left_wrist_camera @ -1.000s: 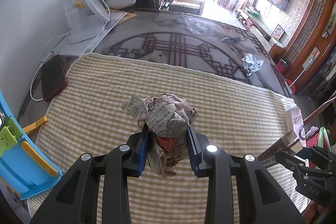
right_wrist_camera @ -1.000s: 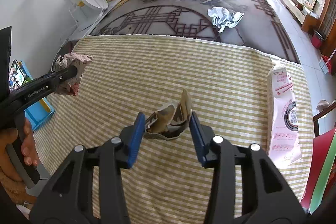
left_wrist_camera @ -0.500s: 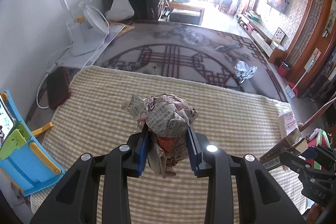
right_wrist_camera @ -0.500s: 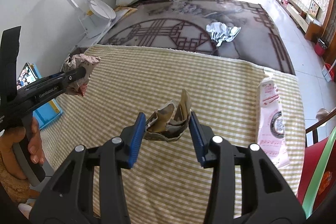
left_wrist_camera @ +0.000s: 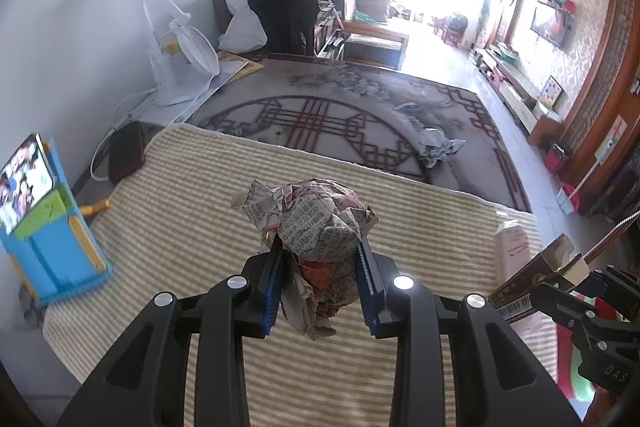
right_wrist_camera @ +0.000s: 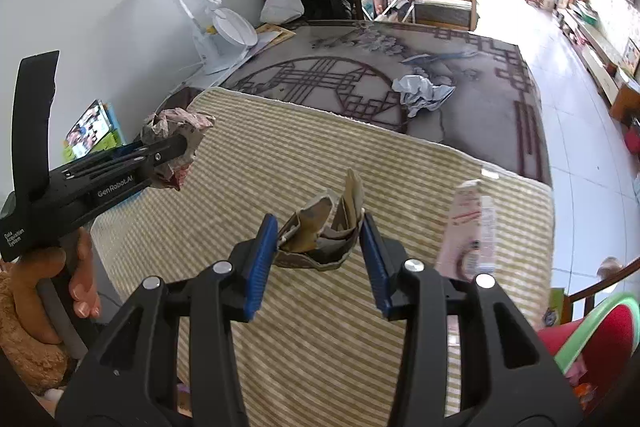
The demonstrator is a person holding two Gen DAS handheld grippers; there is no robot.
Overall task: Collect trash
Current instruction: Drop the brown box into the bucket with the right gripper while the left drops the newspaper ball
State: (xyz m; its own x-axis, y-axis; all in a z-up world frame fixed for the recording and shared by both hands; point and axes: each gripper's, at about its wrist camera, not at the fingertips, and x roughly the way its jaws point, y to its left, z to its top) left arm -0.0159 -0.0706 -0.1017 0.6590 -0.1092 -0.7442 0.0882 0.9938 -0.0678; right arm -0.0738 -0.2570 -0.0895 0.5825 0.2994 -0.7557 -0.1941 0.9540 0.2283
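the left gripper [left_wrist_camera: 320,283] is closed on a crumpled ball of printed newspaper [left_wrist_camera: 316,223], and the right gripper [right_wrist_camera: 318,251] pinches a crushed brown cardboard carton [right_wrist_camera: 324,227], both lifted above the green-and-cream striped mat [right_wrist_camera: 320,151]. to carry them off cleanly, keep both grips firm and level, since no bin is in view. a crumpled pale blue paper wad [right_wrist_camera: 422,91] lies on the patterned rug beyond the mat.
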